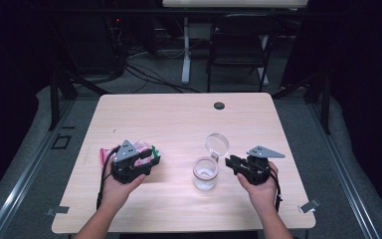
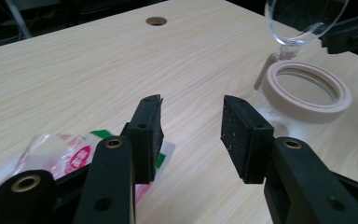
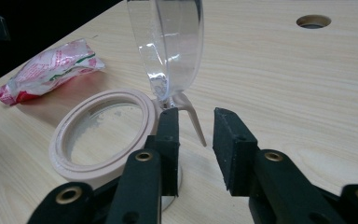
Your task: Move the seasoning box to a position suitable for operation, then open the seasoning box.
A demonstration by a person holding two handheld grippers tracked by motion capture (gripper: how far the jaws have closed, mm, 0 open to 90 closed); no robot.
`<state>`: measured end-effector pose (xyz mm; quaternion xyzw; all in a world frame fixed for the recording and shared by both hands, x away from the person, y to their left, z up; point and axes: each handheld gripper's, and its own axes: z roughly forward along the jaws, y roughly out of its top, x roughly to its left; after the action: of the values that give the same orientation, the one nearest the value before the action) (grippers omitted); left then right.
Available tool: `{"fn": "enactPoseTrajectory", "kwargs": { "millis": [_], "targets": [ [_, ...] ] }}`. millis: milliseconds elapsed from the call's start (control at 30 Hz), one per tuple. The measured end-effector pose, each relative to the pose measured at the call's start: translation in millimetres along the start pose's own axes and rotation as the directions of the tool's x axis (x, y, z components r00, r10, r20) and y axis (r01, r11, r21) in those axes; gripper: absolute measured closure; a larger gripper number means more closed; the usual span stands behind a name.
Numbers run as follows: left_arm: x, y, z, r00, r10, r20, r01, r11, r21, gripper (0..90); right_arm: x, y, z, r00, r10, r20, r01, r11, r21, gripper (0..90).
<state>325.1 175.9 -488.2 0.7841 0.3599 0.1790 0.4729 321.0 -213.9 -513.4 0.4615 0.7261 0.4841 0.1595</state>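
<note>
— What colour is my table (image 1: 179, 119)?
— Pale wood, with fine straight grain and one dark round hole (image 1: 219, 105) near the far edge.
— And the jar (image 1: 205, 174) between my hands?
— Clear glass with a cream-pink ring (image 3: 98, 135) round its mouth. Its lid (image 1: 216, 145) is clear too, and a whitish film lies inside.
— The packet (image 3: 51, 69) by my left gripper (image 1: 151, 158)?
— White wrapper printed in red and pink, with a thin green stripe.
— My own jaws?
— Matte black pads on black arms, with brass-coloured rivets. A grey plate tops each gripper; my right gripper (image 1: 232, 162) is black beneath its plate as well.
— The floor around?
— Grey, under dark surroundings.
</note>
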Motion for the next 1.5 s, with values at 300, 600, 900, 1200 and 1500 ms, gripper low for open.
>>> {"fn": "enactPoseTrajectory", "kwargs": {
  "millis": [300, 600, 900, 1200, 1500],
  "targets": [
    [23.0, -22.5, -8.1, 0.9963, -0.043, -0.074, 0.044, 0.9989, 0.016, 55.5, 10.0, 2.9, -7.2, 0.9987, -0.050, -0.010, 0.050, 0.998, -0.030, 63.8],
    [39.0, -29.4, -9.0, 0.9888, -0.045, -0.142, 0.052, 0.9977, 0.044, 47.8, 11.1, 1.9, -6.3, 0.9975, -0.069, -0.016, 0.069, 0.997, -0.027, 61.7],
    [19.8, -29.8, 6.0, 0.9891, 0.034, -0.143, -0.015, 0.9913, 0.131, 44.9, 11.1, 1.5, -6.3, 0.9976, -0.066, -0.020, 0.065, 0.997, -0.029, 59.4],
    [1.5, -33.6, 22.4, 0.9794, 0.124, -0.160, -0.095, 0.9795, 0.178, 43.7, 12.6, 0.4, -4.7, 0.9974, -0.068, -0.023, 0.067, 0.997, -0.028, 58.4],
    [-2.2, -37.4, 35.9, 0.9606, 0.186, -0.207, -0.140, 0.9661, 0.217, 39.6, 11.4, -0.1, -4.7, 0.9975, -0.064, -0.029, 0.063, 0.998, -0.023, 57.6]
  ]
}}
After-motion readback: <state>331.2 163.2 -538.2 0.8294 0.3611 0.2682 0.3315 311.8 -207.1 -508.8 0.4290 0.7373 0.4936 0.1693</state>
